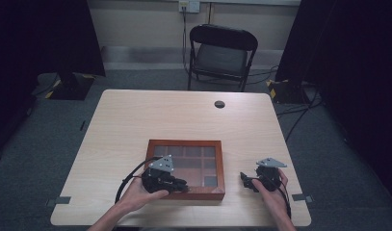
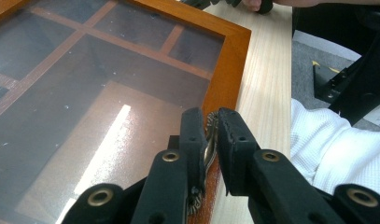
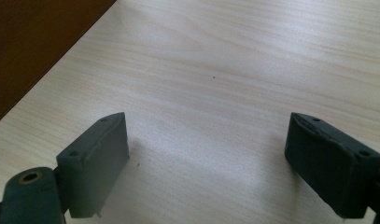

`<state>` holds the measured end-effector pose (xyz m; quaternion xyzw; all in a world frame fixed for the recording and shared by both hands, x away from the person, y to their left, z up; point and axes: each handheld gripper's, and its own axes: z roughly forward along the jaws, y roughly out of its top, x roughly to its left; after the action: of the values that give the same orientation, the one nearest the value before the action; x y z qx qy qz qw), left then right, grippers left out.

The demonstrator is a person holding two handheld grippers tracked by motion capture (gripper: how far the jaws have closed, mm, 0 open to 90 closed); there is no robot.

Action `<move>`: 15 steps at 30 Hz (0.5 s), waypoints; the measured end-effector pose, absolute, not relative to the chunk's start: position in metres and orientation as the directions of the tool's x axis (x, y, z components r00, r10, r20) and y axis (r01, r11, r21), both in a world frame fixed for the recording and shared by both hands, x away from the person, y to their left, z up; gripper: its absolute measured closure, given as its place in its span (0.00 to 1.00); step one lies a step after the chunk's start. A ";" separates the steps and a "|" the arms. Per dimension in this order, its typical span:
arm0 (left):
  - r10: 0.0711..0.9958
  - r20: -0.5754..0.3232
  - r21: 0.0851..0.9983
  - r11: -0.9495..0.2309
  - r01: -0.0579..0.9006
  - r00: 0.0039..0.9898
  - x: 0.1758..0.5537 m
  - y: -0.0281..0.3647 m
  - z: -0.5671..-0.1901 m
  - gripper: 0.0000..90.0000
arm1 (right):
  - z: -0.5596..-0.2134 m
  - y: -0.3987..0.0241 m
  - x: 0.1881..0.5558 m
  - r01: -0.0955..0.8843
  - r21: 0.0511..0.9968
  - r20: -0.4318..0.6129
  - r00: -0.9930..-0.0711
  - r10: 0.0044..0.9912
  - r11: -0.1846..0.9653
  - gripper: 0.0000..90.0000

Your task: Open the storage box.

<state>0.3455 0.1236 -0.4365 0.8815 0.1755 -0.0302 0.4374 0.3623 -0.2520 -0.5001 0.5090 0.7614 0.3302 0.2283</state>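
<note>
While your left gripper (image 2: 211,140) pinches the little metal clasp (image 2: 207,140) on the near edge of the wooden box (image 1: 184,144) (glass lid, lying mid-surface), your right gripper (image 3: 206,163) waits wide open, just right of it.

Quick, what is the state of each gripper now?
Left gripper: shut on the metal clasp at the front edge of the wooden box.
Right gripper: open, holding nothing, over the table.
</note>
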 end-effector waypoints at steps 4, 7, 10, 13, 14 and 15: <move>0.287 -0.194 0.756 -0.566 0.329 0.938 0.344 0.123 -0.439 0.89 | -0.500 -0.252 0.362 0.624 0.735 -0.011 -0.378 0.926 0.264 0.14; 0.286 -0.188 0.759 -0.565 0.324 0.940 0.343 0.123 -0.439 0.89 | -0.500 -0.252 0.362 0.624 0.735 -0.011 -0.378 0.926 0.264 0.14; 0.291 -0.170 0.764 -0.565 0.312 0.942 0.341 0.123 -0.440 0.89 | -0.500 -0.252 0.362 0.624 0.735 -0.011 -0.378 0.926 0.264 0.14; 0.294 -0.158 0.770 -0.561 0.303 0.943 0.339 0.123 -0.440 0.89 | -0.500 -0.252 0.362 0.623 0.736 -0.011 -0.381 0.925 0.265 0.14; 0.293 -0.158 0.770 -0.561 0.303 0.943 0.339 0.123 -0.440 0.89 | -0.500 -0.252 0.363 0.623 0.735 -0.011 -0.381 0.924 0.266 0.14; 0.293 -0.152 0.770 -0.564 0.299 0.944 0.339 0.123 -0.440 0.90 | -0.500 -0.252 0.363 0.623 0.735 -0.011 -0.382 0.924 0.266 0.14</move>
<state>0.3390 0.1227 -0.4401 0.8842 0.1675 -0.0034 0.4359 0.3626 -0.2521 -0.5001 0.5073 0.7626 0.3308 0.2274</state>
